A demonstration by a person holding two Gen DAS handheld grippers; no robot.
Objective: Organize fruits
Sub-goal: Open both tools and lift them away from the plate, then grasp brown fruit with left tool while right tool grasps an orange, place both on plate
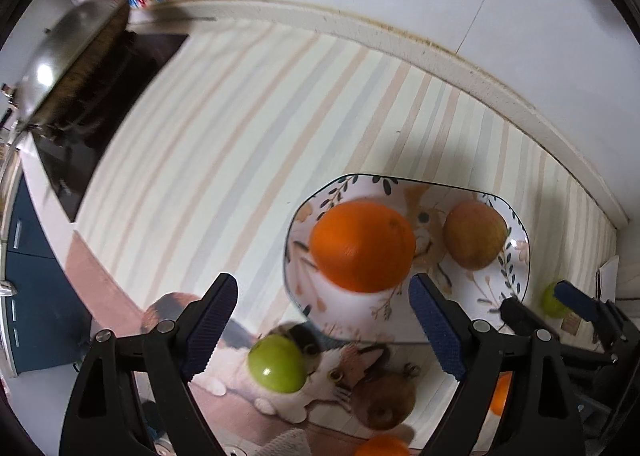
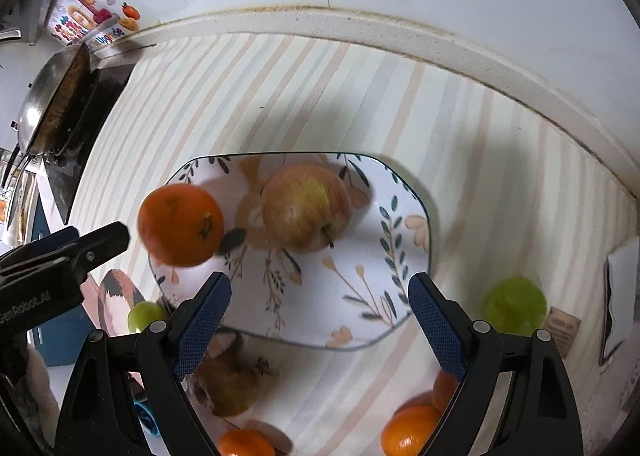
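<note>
A floral plate (image 2: 404, 224) with a dark rim sits on the striped cloth (image 2: 280, 96). On it lie 2 fruits: an orange (image 2: 180, 225) at the plate's left edge and a reddish-yellow apple (image 2: 306, 208) near its middle, just apart. Off the plate, a green fruit (image 2: 514, 306) lies to its right, another green fruit (image 1: 277, 364) and a brown fruit (image 1: 384, 400) on its near side, and more oranges (image 2: 408, 434) nearer the cameras. A steel pan (image 1: 68, 56) stands well left of the plate. The left gripper (image 1: 322, 330) hovers over the plate's near-left edge, spread wide, grasping nothing. The right gripper (image 2: 320, 326) hangs above the plate's near rim, likewise spread and empty.
</note>
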